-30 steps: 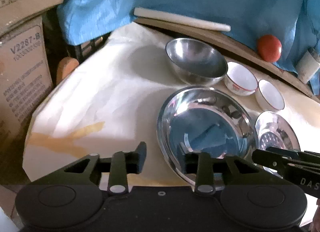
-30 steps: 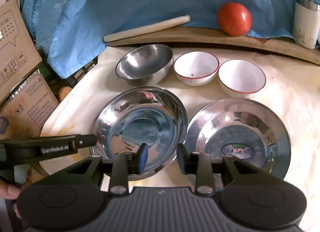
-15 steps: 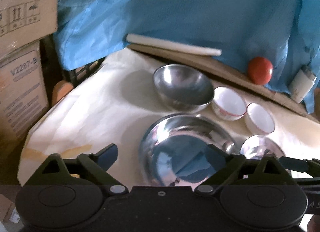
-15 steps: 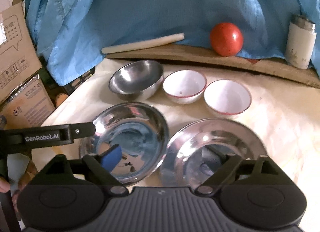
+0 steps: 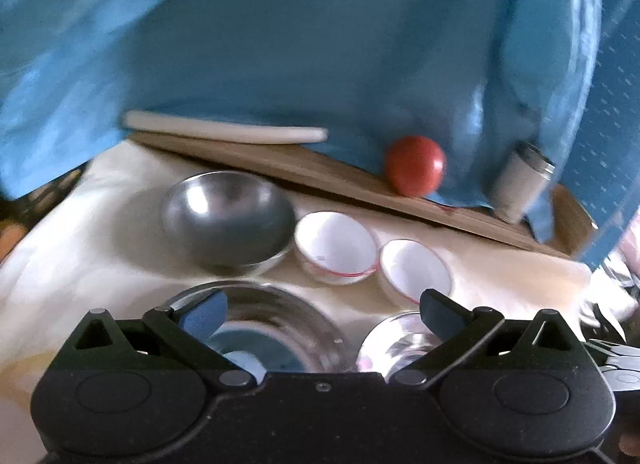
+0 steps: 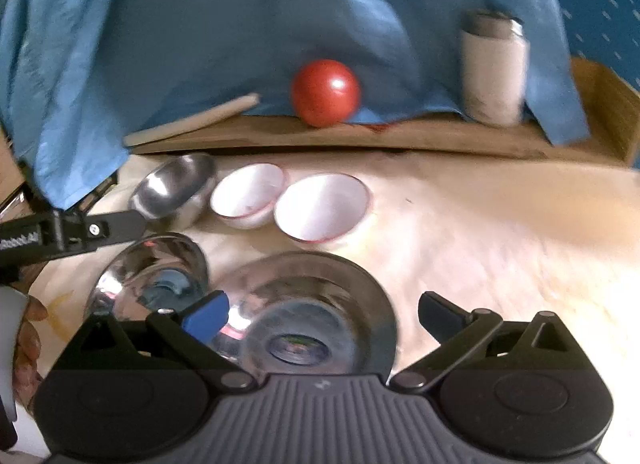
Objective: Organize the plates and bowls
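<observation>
On the cream cloth a deep steel bowl [image 5: 226,220] and two white red-rimmed bowls [image 5: 336,242] [image 5: 416,270] stand in a row. Nearer to me lie two shallow steel plates [image 5: 256,328] [image 5: 396,340] side by side. My left gripper [image 5: 324,306] hovers over them, its jaws opening wide with nothing between the pads. In the right wrist view the steel bowl [image 6: 176,188], the white bowls [image 6: 248,194] [image 6: 322,206] and both plates [image 6: 152,276] [image 6: 312,304] show again. My right gripper [image 6: 323,310] hangs above the right plate, jaws opening, holding nothing.
A wooden board [image 6: 400,136] runs along the back with a red ball [image 6: 326,92], a white cup [image 6: 494,72] and a pale stick [image 5: 224,132] on it. Blue cloth [image 6: 200,24] hangs behind. A hand [image 6: 28,328] shows at the left edge.
Both grippers went from nearly shut to wide open. Both cameras drew back and tilted up, so the plates sank to the bottom of each view and the boxes left the picture.
</observation>
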Motion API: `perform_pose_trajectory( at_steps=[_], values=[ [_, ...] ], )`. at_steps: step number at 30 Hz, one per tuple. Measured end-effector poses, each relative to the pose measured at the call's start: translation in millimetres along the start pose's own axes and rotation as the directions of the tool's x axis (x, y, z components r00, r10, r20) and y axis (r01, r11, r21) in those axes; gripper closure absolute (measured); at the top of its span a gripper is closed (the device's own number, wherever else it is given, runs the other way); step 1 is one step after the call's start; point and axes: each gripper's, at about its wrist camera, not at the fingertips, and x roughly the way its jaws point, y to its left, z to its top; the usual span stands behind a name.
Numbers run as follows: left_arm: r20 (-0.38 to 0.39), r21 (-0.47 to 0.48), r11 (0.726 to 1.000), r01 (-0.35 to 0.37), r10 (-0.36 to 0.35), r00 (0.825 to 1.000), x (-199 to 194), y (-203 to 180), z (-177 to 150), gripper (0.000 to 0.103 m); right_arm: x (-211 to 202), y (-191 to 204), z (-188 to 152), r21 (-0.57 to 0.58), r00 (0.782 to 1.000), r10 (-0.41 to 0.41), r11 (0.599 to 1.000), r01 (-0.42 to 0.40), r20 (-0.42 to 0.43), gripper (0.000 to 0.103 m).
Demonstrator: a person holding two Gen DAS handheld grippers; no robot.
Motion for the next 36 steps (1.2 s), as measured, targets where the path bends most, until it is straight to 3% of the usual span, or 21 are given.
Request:
perform_pose_trajectory(
  at_steps=[5, 12, 18, 22, 30, 36],
  values=[
    [-0.085, 0.112, 0.991, 0.073, -0.064, 0.994, 23.9, -18.3, 8.7, 0.001, -0.9, -21.0, -10.3, 0.077, 0.999, -0.024, 0.997, 0.026, -0.021, 0.000],
    [-0.239, 0.270, 0.944, 0.191, -0.127, 0.963, 60.2, -36.4, 12.2, 0.001, -3.8, -36.8, -26.7, 0.189, 0.996, -0.038, 0.981, 0.052, -0.075, 0.000],
    [-0.368, 0.326, 0.901, 0.285, -0.157, 0.916, 90.3, -44.4, 16.5, 0.001, -3.3, -46.1, -35.0, 0.294, 0.995, -0.013, 0.955, 0.043, -0.103, 0.001],
    [-0.442, 0.353, 0.870, 0.344, -0.169, 0.881, 102.3, -49.1, 16.7, 0.001, -2.7, -43.5, -39.5, 0.314, 0.993, 0.016, 0.949, 0.021, -0.114, 0.008],
    [-0.500, 0.418, 0.822, 0.387, -0.148, 0.853, 114.4, -56.2, 15.4, 0.004, 5.7, -36.1, -44.2, 0.364, 0.991, 0.052, 0.931, -0.005, -0.120, 0.016],
    [-0.531, 0.463, 0.793, 0.396, -0.110, 0.840, 120.4, -59.4, 13.1, 0.016, 11.7, -32.4, -48.7, 0.395, 0.989, 0.068, 0.919, -0.010, -0.134, 0.028]
  ],
)
